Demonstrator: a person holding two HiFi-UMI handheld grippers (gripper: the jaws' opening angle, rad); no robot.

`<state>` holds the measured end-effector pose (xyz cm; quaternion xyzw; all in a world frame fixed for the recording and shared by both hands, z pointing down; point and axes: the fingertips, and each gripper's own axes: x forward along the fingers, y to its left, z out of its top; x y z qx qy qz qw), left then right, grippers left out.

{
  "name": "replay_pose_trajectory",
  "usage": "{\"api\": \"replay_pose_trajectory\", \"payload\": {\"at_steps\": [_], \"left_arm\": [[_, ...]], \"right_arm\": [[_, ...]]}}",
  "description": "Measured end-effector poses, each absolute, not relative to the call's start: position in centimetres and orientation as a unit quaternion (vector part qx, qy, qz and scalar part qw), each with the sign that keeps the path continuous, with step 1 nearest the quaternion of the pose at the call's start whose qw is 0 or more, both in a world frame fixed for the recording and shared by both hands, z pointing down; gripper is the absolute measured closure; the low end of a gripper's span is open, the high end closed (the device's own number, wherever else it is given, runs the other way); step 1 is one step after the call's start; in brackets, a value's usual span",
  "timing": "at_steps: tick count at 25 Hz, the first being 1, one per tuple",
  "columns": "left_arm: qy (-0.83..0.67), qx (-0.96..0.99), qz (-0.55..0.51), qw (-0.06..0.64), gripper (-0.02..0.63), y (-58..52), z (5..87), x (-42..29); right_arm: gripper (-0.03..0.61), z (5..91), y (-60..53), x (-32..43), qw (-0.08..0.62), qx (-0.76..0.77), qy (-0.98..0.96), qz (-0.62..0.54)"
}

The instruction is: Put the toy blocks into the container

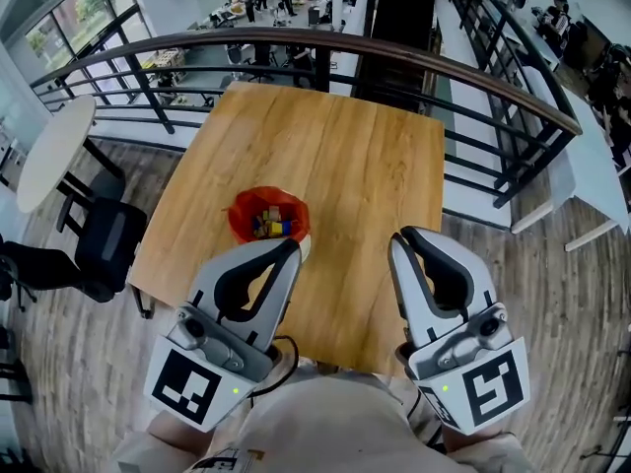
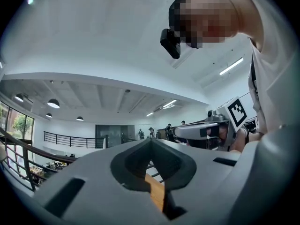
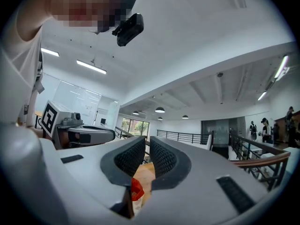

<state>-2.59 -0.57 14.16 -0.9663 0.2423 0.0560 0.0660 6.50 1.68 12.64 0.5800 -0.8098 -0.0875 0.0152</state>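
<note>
Both grippers hang near the person's body in the head view, the left gripper [image 1: 293,247] and the right gripper [image 1: 402,239] apparently empty. The blocks [image 1: 271,227] lie in the red container [image 1: 237,215] on the table [image 1: 335,146], so finishing well likely means not knocking it. Left gripper view: jaws touching, nothing held. The right gripper view alone reveals a thin empty slit.
</note>
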Motion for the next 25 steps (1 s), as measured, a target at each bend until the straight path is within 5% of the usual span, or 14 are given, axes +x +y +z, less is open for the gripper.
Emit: {"api": "replay_pose_trajectory", "payload": {"at_steps": [25], "left_arm": [[0.248,-0.968,0.027,0.038,0.603,0.7,18.2,-0.8]], "right_arm": [[0.557,16.5,3.3,7.5,0.01,0.566,-0.823,-0.04]]}}
